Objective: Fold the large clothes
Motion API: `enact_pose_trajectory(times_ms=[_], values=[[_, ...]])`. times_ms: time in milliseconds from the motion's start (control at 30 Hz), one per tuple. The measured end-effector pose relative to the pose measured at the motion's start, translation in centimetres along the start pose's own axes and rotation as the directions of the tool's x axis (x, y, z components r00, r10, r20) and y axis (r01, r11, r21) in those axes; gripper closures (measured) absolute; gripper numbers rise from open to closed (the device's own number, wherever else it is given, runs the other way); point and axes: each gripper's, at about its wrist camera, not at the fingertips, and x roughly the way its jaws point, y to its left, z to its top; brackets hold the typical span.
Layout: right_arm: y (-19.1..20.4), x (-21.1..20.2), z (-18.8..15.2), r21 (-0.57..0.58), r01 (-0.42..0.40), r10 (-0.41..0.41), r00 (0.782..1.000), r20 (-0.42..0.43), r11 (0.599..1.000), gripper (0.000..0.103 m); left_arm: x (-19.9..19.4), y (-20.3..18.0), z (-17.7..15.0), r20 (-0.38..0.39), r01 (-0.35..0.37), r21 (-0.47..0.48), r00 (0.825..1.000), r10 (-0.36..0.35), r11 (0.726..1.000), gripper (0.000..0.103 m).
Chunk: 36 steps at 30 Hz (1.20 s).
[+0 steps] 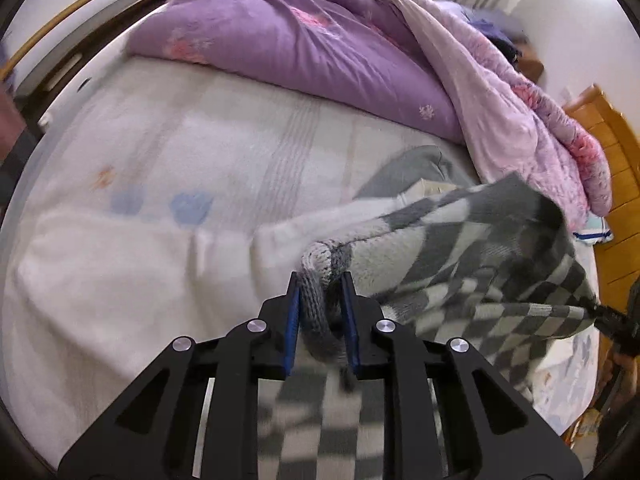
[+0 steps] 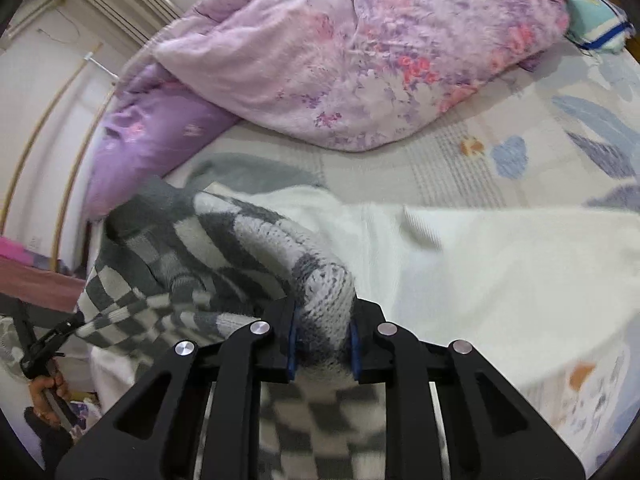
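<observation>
A grey-and-white checkered knit sweater (image 1: 472, 264) hangs stretched between my two grippers above the bed. My left gripper (image 1: 322, 300) is shut on a bunched knit edge of it. My right gripper (image 2: 324, 328) is shut on the other bunched edge of the sweater (image 2: 224, 248). The right gripper's tip also shows at the far right of the left wrist view (image 1: 608, 316), and the left gripper's tip at the far left of the right wrist view (image 2: 52, 340). A white garment (image 1: 132, 276) lies flat on the bed below; it also shows in the right wrist view (image 2: 500, 268).
A purple floral duvet (image 1: 304, 44) is heaped along the far side of the bed; it also shows in the right wrist view (image 2: 360, 64). The patterned bed sheet (image 2: 520, 140) lies beneath. A wooden headboard (image 1: 608, 152) is at right. A grey cloth (image 1: 412, 168) lies behind the sweater.
</observation>
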Motion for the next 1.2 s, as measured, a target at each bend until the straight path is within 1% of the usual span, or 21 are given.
enact_pose_trajectory(times_ms=[33, 67, 100, 167, 233, 333, 400, 533, 667, 733, 767, 833, 900, 933, 967, 1000, 1033, 1067, 1133, 1167, 1200], values=[[-0.2, -1.1, -1.2, -0.003, -0.014, 0.014, 1.000, 0.000, 1.000, 0.086, -1.6, 0.4, -1.9, 0.006, -0.003, -0.006, 1.000, 0.003, 1.000, 0.088], [-0.3, -2.2, -2.6, -0.002, -0.025, 0.025, 1.000, -0.004, 1.000, 0.087, -2.4, 0.9, -2.9, 0.010, -0.033, -0.010, 0.999, 0.034, 0.999, 0.098], [-0.6, -3.3, -4.3, 0.000, -0.033, 0.033, 0.999, -0.012, 0.999, 0.087, -3.3, 1.4, -4.5, 0.006, -0.070, -0.014, 0.997, 0.071, 0.997, 0.098], [-1.1, -4.5, -6.9, 0.004, -0.069, 0.070, 0.997, -0.044, 0.998, 0.087, -5.1, 2.5, -7.8, -0.016, -0.024, -0.062, 1.000, 0.023, 0.998, 0.098], [-1.6, -5.6, -10.2, -0.019, -0.058, 0.057, 0.996, -0.070, 0.998, 0.087, -5.7, 2.1, -11.5, -0.045, -0.055, -0.018, 0.997, 0.055, 0.998, 0.098], [-3.0, -6.4, -13.9, 0.029, -0.077, 0.080, 0.991, -0.103, 0.997, 0.087, -6.2, 2.5, -15.6, -0.062, -0.066, -0.078, 0.996, 0.062, 0.995, 0.098], [-3.9, -6.7, -15.9, 0.026, -0.061, 0.064, 0.990, -0.126, 0.998, 0.087, -6.1, 2.8, -18.0, -0.060, -0.077, -0.129, 0.996, 0.070, 0.989, 0.098], [-5.4, -7.0, -19.3, 0.023, -0.030, 0.033, 0.984, -0.174, 0.999, 0.087, -6.9, 4.4, -22.5, -0.061, -0.055, -0.228, 0.997, 0.042, 0.972, 0.098], [-6.6, -5.8, -24.0, -0.027, 0.065, -0.069, 0.970, -0.231, 0.998, 0.088, -6.0, 7.0, -27.1, -0.136, -0.076, -0.290, 0.990, 0.037, 0.954, 0.098], [-7.2, -4.9, -26.4, -0.040, 0.094, -0.101, 0.968, -0.229, 0.995, 0.087, -5.2, 8.4, -29.2, -0.171, -0.066, -0.308, 0.985, 0.013, 0.949, 0.098], [-7.7, -4.5, -27.5, -0.015, 0.089, -0.090, 0.967, -0.238, 0.996, 0.087, -4.8, 9.0, -30.0, -0.184, -0.053, -0.331, 0.983, -0.010, 0.942, 0.098], [-8.4, -3.8, -28.7, 0.064, 0.088, -0.070, 0.967, -0.243, 0.994, 0.084, -4.4, 10.0, -31.2, -0.184, -0.009, -0.377, 0.981, -0.065, 0.926, 0.098], [-8.0, -4.5, -29.3, 0.094, 0.103, -0.082, 0.975, -0.206, 0.990, 0.081, -4.4, 10.9, -32.1, -0.165, 0.067, -0.424, 0.975, -0.150, 0.903, 0.097], [-7.6, -5.2, -29.6, 0.106, 0.124, -0.102, 0.977, -0.188, 0.987, 0.075, -4.7, 11.1, -32.2, -0.144, 0.113, -0.440, 0.970, -0.194, 0.891, 0.090], [-7.4, -5.8, -29.9, 0.117, 0.167, -0.143, 0.972, -0.187, 0.979, 0.067, -4.9, 11.2, -32.2, -0.118, 0.162, -0.445, 0.964, -0.237, 0.881, 0.076], [-7.6, -6.2, -30.2, 0.134, 0.204, -0.177, 0.966, -0.186, 0.970, 0.050, -5.1, 11.3, -32.1, -0.100, 0.201, -0.451, 0.957, -0.273, 0.870, 0.070], [-7.8, -6.7, -30.8, 0.161, 0.215, -0.186, 0.966, -0.179, 0.963, 0.047, -5.1, 11.4, -32.0, -0.081, 0.234, -0.462, 0.949, -0.303, 0.855, 0.065], [-8.2, -7.5, -31.6, 0.226, 0.177, -0.141, 0.976, -0.166, 0.958, 0.047, -4.8, 11.5, -31.7, -0.067, 0.270, -0.479, 0.938, -0.341, 0.835, 0.064], [-9.3, -8.5, -32.7, 0.378, 0.062, -0.018, 0.993, -0.119, 0.924, 0.047, -4.2, 11.5, -30.9, -0.053, 0.281, -0.490, 0.935, -0.350, 0.825, 0.063], [-9.8, -8.9, -33.2, 0.460, -0.006, 0.046, 0.996, -0.076, 0.888, 0.047, -3.9, 11.7, -30.5, -0.030, 0.296, -0.506, 0.933, -0.359, 0.810, 0.056], [-10.5, -8.9, -33.8, 0.554, -0.090, 0.124, 0.992, -0.024, 0.827, 0.046, -3.3, 11.7, -30.3, -0.021, 0.307, -0.532, 0.927, -0.375, 0.789, 0.052]])
